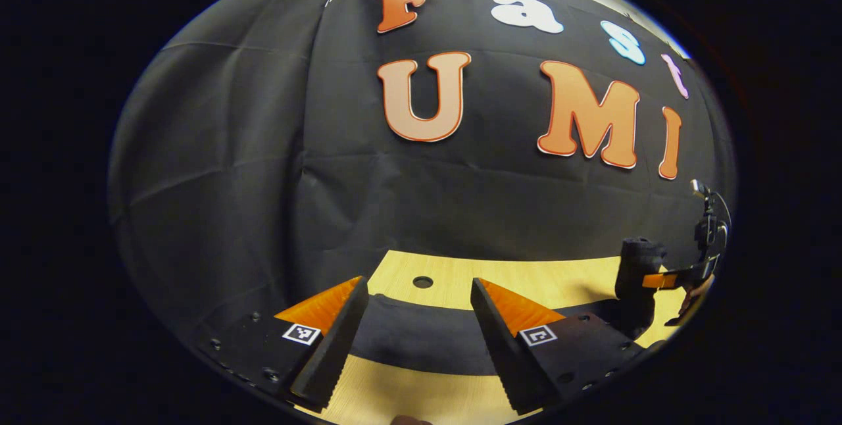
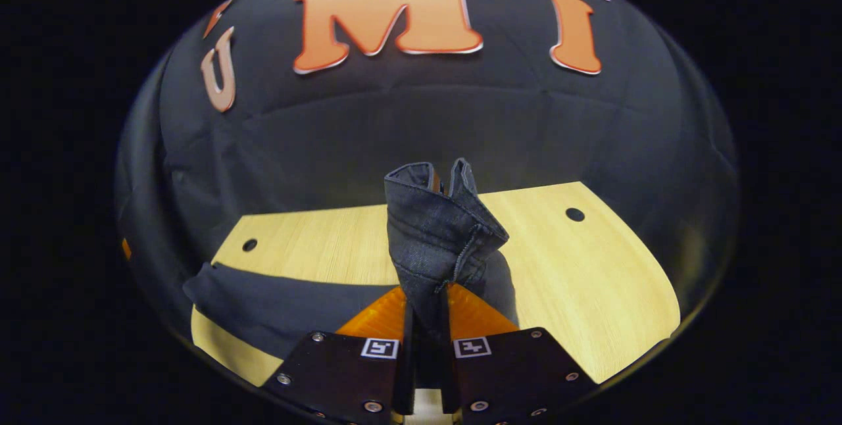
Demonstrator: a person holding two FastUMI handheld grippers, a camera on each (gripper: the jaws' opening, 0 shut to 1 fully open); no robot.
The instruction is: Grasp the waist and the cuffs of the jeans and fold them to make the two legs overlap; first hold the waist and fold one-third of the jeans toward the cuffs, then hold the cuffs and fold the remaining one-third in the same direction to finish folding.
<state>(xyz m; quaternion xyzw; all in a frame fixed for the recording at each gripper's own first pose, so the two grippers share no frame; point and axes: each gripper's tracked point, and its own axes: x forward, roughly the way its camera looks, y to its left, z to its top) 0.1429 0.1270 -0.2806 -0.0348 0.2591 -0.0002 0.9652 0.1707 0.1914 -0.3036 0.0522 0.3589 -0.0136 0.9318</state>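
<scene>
One pair of jeans (image 2: 441, 241) is present, of dark denim. In the right gripper view, a bunched end of the garment is clamped between both fingers of the right tongs (image 2: 426, 329) and is raised above the table (image 2: 592, 280), standing upright ahead of the fingers. A stitched seam is seen on the raised fold. Whether this end is the waist or the cuffs cannot be told. The remainder of the jeans is laid flat on the table, extending toward the left of that view.

In the left gripper view, the left tongs (image 1: 418, 320) are released: the two fingers are spread wide apart, with nothing between them. A flat dark band of the jeans (image 1: 421, 339) is seen across the table (image 1: 526, 280) just beyond and between the fingertips. At the right edge of this view, the right tongs (image 1: 658, 279) are seen farther off, with a dark bunch of denim held up at their tip.

Two round holes are counted in the wooden tabletop in the right gripper view; one is counted in the left gripper view. One square coded marker is fixed on each finger, two per tongs; no readable writing is carried on them.
</scene>
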